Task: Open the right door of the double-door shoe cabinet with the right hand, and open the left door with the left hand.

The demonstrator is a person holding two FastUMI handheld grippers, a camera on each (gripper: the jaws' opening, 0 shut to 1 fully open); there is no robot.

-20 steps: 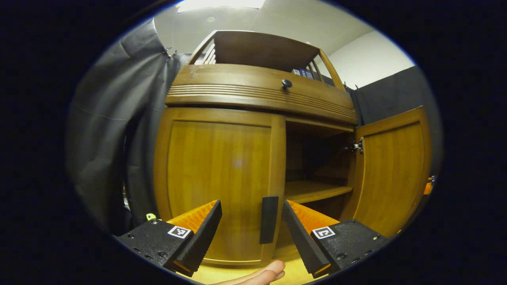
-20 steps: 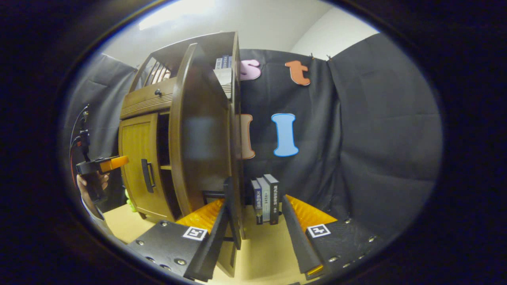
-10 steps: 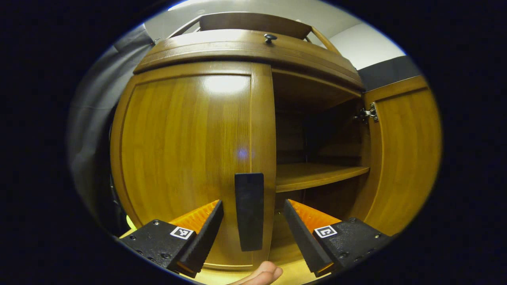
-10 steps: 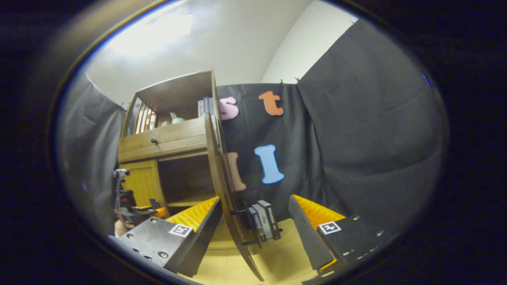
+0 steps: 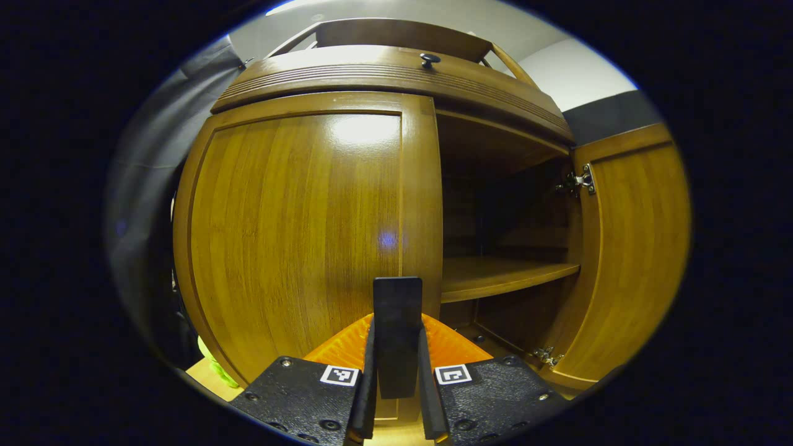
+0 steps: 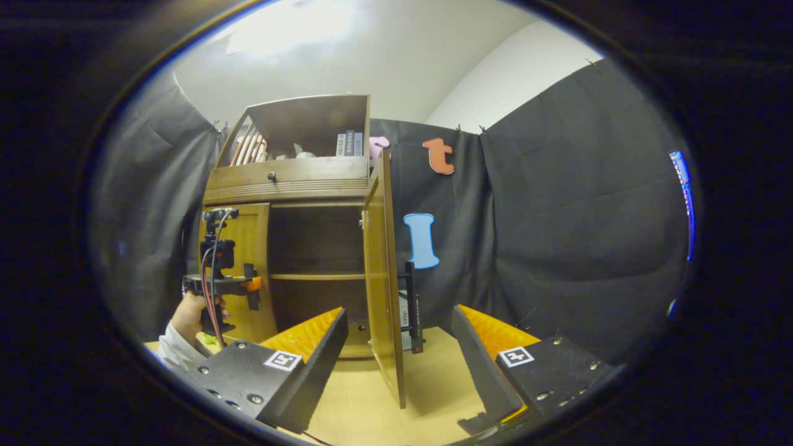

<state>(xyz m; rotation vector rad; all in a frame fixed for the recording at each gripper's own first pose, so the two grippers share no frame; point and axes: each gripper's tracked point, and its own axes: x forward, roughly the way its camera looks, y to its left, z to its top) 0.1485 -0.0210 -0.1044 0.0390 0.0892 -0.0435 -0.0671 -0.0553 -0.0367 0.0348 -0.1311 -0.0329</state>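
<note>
The wooden shoe cabinet stands close in front in the left gripper view. Its left door is closed. My left gripper is shut on that door's black vertical handle, one finger on each side. The right door stands swung out, showing a shelf inside. In the right gripper view my right gripper is open and holds nothing, back from the right door, whose edge and black handle face me. There a hand holds the left gripper at the left door.
A drawer with a small knob runs above the doors, and books stand on the top shelf. More books stand behind the open door. The light wood floor lies ahead. Black cloth hangs on both sides.
My left gripper has closed on the left door's handle, having been open around it. My right gripper has backed away from the right door, which has swung further open.
</note>
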